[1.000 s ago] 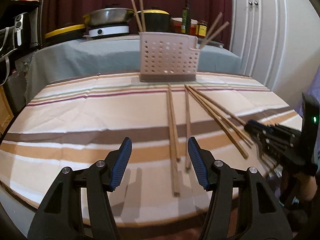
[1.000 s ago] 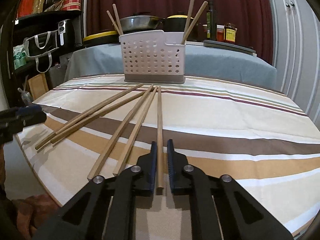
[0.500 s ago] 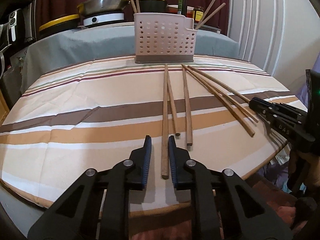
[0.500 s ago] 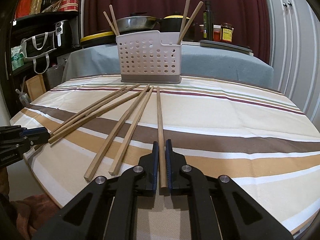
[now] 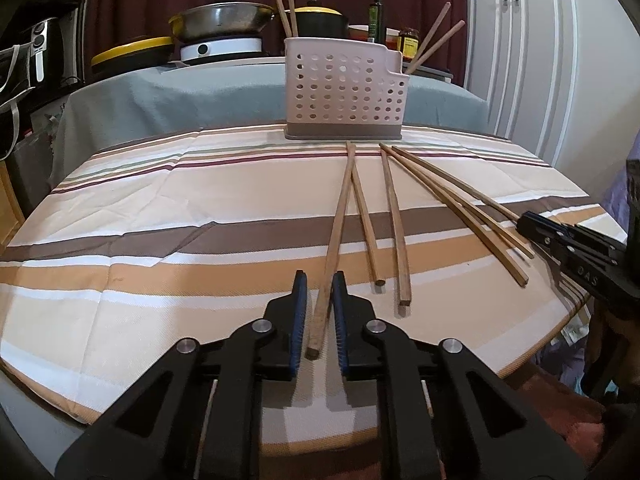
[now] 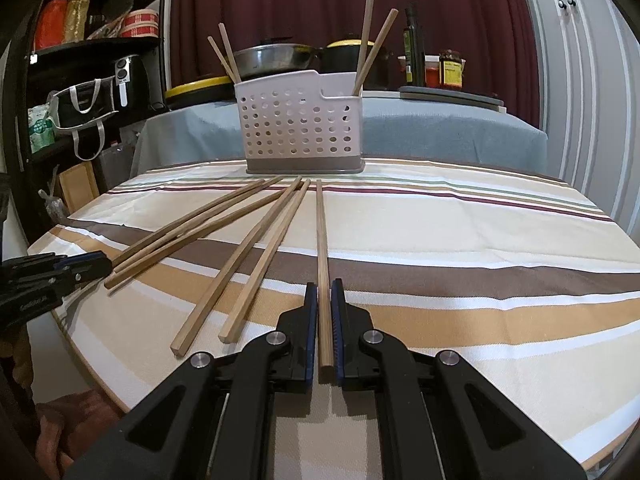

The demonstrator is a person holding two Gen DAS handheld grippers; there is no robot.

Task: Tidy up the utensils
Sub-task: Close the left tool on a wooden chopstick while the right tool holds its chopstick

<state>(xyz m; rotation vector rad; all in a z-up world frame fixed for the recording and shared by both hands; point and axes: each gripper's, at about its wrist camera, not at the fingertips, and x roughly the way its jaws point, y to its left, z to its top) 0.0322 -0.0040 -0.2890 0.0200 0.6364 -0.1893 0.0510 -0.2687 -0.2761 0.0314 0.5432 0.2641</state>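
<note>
The utensil holder point(image 5: 343, 92) stands at the far side of the table point(image 5: 120, 216). Chopsticks point(image 5: 394, 224) lie fanned on the table in front of it. Behind it, pots point(image 5: 222, 22) sit on a second surface.

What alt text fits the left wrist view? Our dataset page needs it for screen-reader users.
The left gripper is closed on the near end of a wooden chopstick lying on a striped tablecloth. Four more chopsticks fan out beside it, toward a white perforated utensil holder holding four chopsticks.
</note>
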